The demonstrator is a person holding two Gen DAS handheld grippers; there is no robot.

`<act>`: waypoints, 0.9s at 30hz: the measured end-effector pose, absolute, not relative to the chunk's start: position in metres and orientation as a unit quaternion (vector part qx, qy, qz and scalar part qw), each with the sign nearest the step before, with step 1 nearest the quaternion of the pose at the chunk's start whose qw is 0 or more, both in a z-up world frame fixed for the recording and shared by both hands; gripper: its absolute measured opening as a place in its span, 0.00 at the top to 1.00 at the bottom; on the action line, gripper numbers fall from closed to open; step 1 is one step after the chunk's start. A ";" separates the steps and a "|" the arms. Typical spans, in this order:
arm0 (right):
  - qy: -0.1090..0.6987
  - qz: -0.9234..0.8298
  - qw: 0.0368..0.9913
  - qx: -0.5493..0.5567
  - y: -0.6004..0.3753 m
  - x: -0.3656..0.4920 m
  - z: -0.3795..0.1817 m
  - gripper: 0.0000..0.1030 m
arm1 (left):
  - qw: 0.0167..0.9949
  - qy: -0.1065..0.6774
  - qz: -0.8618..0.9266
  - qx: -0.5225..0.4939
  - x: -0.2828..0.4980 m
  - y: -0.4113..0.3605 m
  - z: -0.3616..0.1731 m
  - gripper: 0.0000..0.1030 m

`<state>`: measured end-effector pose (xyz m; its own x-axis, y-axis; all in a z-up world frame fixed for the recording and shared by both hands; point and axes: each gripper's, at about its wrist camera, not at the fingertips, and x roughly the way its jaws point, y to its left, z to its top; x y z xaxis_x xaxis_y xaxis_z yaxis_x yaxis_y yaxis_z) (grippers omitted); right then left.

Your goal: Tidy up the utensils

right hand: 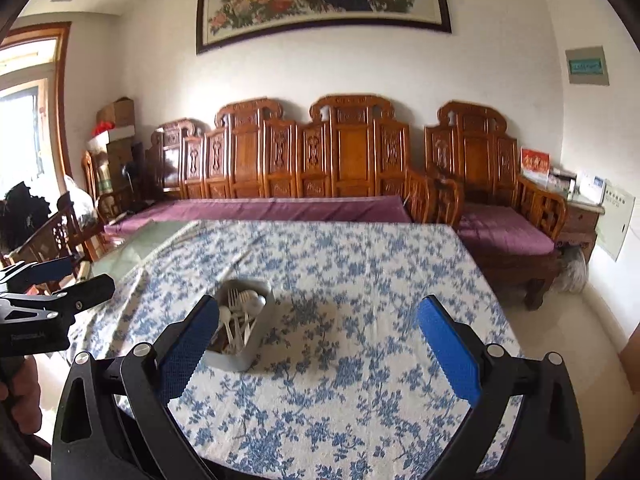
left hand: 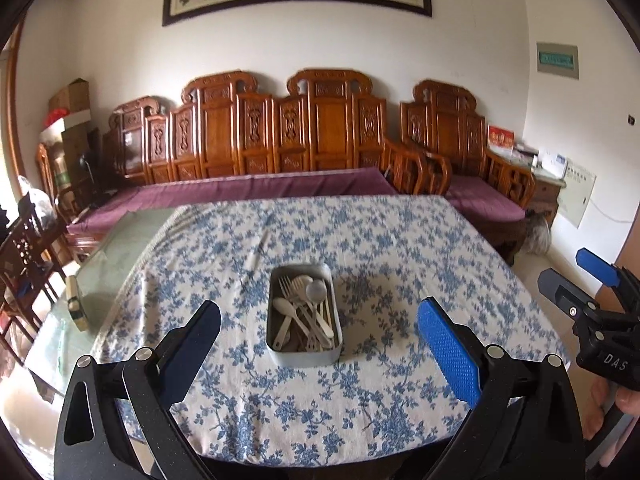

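Observation:
A grey metal tin point(left hand: 276, 344) sits mid-table on the blue-flowered cloth point(left hand: 400, 264) and holds several pale forks and spoons point(left hand: 308, 308). Beyond its far left corner a slim white-handled utensil point(left hand: 256, 254) lies loose on the cloth. My left gripper point(left hand: 320, 307) is open, its fingers spread to either side of the tin and nearer than it, holding nothing. In the right wrist view the tin point(right hand: 256, 344) sits beside the left finger of my right gripper point(right hand: 319, 303), which is open and empty over bare cloth. Each gripper shows at the other view's edge point(left hand: 576, 276) point(right hand: 72, 278).
Bare glass tabletop point(left hand: 112, 256) lies left of the cloth, with a small dark flat object point(left hand: 76, 300) on it. A carved wooden bench with purple cushions point(left hand: 256, 188) runs behind the table. Wooden chairs point(left hand: 24, 252) stand at the left. A hand point(left hand: 628, 400) grips the right tool.

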<state>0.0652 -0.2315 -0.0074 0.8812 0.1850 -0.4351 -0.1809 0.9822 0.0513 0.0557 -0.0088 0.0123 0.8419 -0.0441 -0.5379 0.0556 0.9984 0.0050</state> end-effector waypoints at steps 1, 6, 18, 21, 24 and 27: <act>0.217 0.094 0.972 0.005 -0.232 0.061 -0.002 0.02 | 0.961 0.275 -0.025 0.010 0.053 -0.008 0.016 0.08; 0.188 0.097 0.977 0.004 -0.230 0.044 0.022 0.02 | 0.968 0.251 -0.023 0.015 0.038 -0.010 0.036 0.08; 0.155 0.098 0.983 0.005 -0.228 0.021 0.051 0.03 | 0.977 0.213 -0.020 0.013 0.015 -0.012 0.060 0.08; 0.155 0.098 0.983 0.006 -0.228 0.020 0.052 0.03 | 0.977 0.213 -0.020 0.012 0.013 -0.012 0.061 0.08; 0.155 0.098 0.983 0.005 -0.228 0.020 0.051 0.03 | 0.977 0.213 -0.020 0.012 0.013 -0.012 0.061 0.08; 0.157 0.097 0.983 0.005 -0.228 0.020 0.050 0.03 | 0.977 0.214 -0.020 0.011 0.013 -0.012 0.061 0.08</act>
